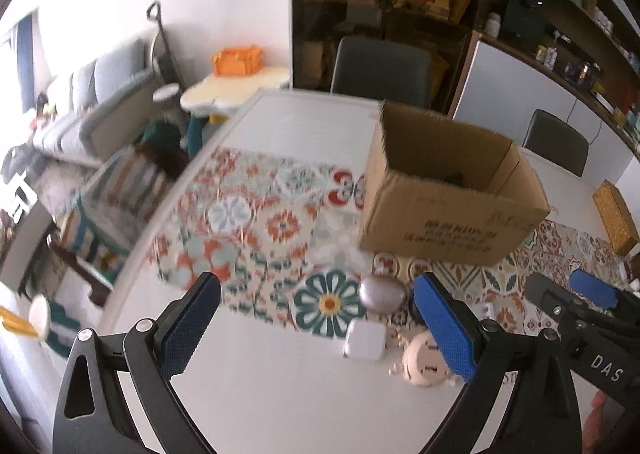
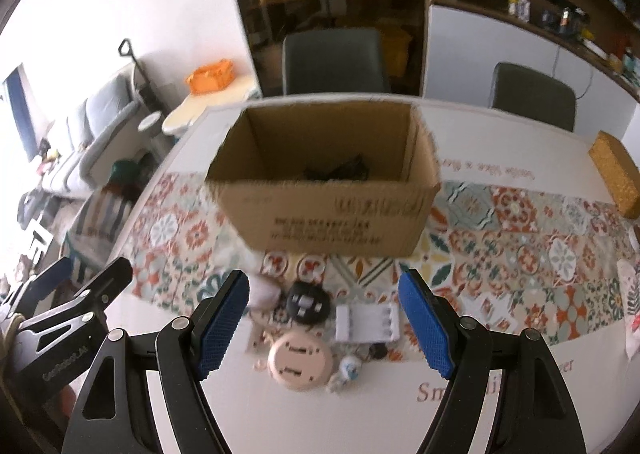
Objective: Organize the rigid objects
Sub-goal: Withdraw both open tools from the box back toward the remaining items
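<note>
An open cardboard box (image 1: 448, 181) (image 2: 324, 181) stands on the patterned runner with something dark at its bottom. In front of it lie small items: a grey oval case (image 1: 382, 294) (image 2: 264, 292), a white square block (image 1: 366, 340), a beige round disc (image 1: 424, 364) (image 2: 300, 360), a black round disc (image 2: 308, 302), a white ribbed piece (image 2: 366, 320) and a small white-blue figure (image 2: 350, 368). My left gripper (image 1: 320, 326) hovers open above the table, left of the pile. My right gripper (image 2: 325, 328) hangs open above the pile, holding nothing.
The white table (image 1: 280, 394) has a rounded left edge, with a striped chair below it. A yellow textured box (image 1: 616, 213) (image 2: 616, 177) lies at the far right. Two grey chairs (image 2: 334, 61) stand behind the table. Shelves and a sofa fill the background.
</note>
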Demonstrator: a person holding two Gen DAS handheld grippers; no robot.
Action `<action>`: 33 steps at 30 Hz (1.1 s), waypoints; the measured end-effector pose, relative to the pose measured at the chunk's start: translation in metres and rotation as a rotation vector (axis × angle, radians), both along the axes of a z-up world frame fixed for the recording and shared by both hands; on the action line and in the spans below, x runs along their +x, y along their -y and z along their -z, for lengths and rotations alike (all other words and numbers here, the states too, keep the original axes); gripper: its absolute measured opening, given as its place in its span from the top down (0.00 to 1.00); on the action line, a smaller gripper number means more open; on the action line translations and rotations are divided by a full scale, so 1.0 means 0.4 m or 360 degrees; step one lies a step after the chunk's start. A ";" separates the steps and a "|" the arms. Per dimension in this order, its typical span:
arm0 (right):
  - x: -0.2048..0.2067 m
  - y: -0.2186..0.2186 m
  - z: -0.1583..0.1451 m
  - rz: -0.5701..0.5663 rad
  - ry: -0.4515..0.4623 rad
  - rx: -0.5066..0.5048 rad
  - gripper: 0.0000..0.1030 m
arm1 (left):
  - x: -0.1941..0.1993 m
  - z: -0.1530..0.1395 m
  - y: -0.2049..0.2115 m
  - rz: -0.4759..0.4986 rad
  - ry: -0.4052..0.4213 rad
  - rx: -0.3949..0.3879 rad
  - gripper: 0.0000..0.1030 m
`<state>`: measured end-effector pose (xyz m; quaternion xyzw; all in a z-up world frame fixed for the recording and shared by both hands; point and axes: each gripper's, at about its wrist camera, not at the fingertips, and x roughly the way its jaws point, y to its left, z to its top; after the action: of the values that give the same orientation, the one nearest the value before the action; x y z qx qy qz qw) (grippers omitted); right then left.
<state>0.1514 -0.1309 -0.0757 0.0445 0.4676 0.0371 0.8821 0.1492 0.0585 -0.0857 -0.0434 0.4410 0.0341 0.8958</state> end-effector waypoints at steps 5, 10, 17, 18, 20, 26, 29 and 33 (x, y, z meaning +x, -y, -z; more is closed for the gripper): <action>-0.005 -0.024 0.058 -0.0079 -0.0148 0.0018 0.25 | -0.024 0.042 -0.014 -0.0042 -0.0085 0.0017 0.04; -0.013 -0.043 0.106 -0.0134 -0.0254 0.0028 0.25 | -0.047 0.072 -0.026 -0.0081 -0.0140 0.0032 0.04; -0.020 -0.074 0.169 -0.0239 -0.0391 -0.0009 0.25 | -0.080 0.137 -0.044 -0.0156 -0.0263 0.0026 0.04; -0.020 -0.078 0.177 -0.0259 -0.0408 -0.0016 0.25 | -0.084 0.145 -0.045 -0.0164 -0.0279 0.0020 0.04; -0.022 -0.087 0.195 -0.0293 -0.0441 -0.0032 0.25 | -0.089 0.157 -0.047 -0.0174 -0.0304 0.0020 0.04; -0.017 -0.098 0.240 -0.0367 -0.0536 -0.0049 0.25 | -0.102 0.189 -0.046 -0.0215 -0.0363 0.0052 0.04; -0.013 -0.107 0.261 -0.0408 -0.0573 -0.0069 0.25 | -0.105 0.209 -0.050 -0.0244 -0.0403 0.0050 0.04; -0.008 -0.120 0.291 -0.0463 -0.0611 -0.0111 0.25 | -0.107 0.240 -0.046 -0.0263 -0.0460 0.0046 0.04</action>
<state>0.1482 -0.0830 -0.1921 -0.0476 0.6293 0.1383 0.7633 0.1064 0.0767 -0.1818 -0.0613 0.5595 0.1199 0.8178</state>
